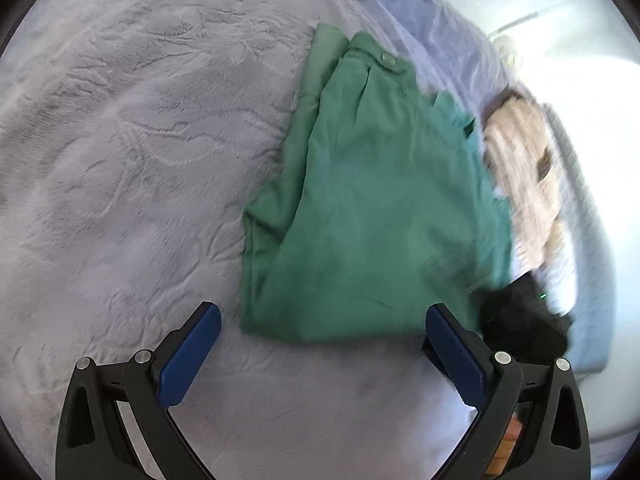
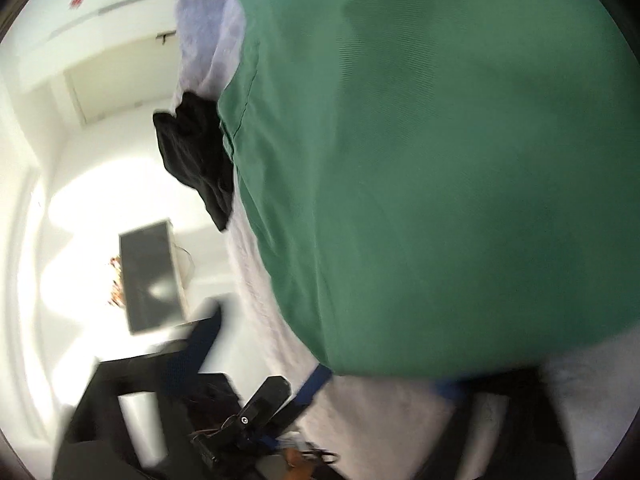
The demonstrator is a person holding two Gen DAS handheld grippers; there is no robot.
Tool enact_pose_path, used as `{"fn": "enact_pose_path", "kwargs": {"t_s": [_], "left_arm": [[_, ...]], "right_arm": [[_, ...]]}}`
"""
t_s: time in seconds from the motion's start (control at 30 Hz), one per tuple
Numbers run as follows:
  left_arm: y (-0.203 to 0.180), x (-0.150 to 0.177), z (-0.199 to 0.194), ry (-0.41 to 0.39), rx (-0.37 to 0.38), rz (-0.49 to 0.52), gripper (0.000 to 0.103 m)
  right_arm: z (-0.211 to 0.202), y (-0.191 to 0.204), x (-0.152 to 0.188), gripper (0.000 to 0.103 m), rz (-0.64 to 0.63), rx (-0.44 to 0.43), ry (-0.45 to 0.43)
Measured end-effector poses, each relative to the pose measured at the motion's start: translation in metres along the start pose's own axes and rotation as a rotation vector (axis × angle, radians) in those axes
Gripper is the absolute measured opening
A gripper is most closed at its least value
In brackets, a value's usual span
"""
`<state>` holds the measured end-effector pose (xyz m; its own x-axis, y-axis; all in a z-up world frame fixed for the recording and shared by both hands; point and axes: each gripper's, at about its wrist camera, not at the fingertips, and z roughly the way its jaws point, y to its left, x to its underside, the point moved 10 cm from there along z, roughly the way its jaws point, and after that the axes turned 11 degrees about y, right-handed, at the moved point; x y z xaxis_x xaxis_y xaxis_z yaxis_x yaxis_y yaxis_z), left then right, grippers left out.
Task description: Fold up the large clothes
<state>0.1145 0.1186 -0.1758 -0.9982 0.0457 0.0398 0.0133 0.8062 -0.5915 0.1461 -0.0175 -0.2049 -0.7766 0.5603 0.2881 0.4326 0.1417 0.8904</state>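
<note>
- The folded green cotton garment (image 1: 360,208) lies on the pale grey plush bed cover (image 1: 120,160), close to the bed's edge.
- Left gripper (image 1: 320,344): jaws apart, empty, at the garment's near hem.
- Right gripper (image 2: 384,380): blurred; jaws appear clamped on the near hem. A thin bite could slip, undoing the fold.
- The black crumpled cloth (image 1: 524,320) touches the garment's corner and may snag.

Bright white walls (image 2: 100,92), lavender plush bedspread (image 1: 140,140)
</note>
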Motion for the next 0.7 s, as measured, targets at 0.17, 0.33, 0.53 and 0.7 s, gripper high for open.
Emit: {"fn": "enact_pose_path", "kwargs": {"t_s": [0.17, 0.33, 0.53, 0.7], "left_arm": [[-0.011, -0.024, 0.001, 0.021, 0.179, -0.039, 0.103], [-0.035, -0.060, 0.016, 0.064, 0.308, -0.034, 0.103], [-0.064, -0.078, 0.058, 0.119, 0.265, 0.013, 0.102], [-0.056, -0.077, 0.085, 0.146, 0.096, 0.031, 0.034]], "right_arm": [[-0.011, 0.024, -0.002, 0.007, -0.068, -0.053, 0.003], [-0.021, 0.045, -0.001, 0.007, -0.111, -0.086, 0.018], [-0.023, 0.044, 0.002, 0.007, -0.132, -0.055, 0.044], [-0.023, 0.013, 0.015, 0.018, -0.123, 0.122, 0.145]]}}
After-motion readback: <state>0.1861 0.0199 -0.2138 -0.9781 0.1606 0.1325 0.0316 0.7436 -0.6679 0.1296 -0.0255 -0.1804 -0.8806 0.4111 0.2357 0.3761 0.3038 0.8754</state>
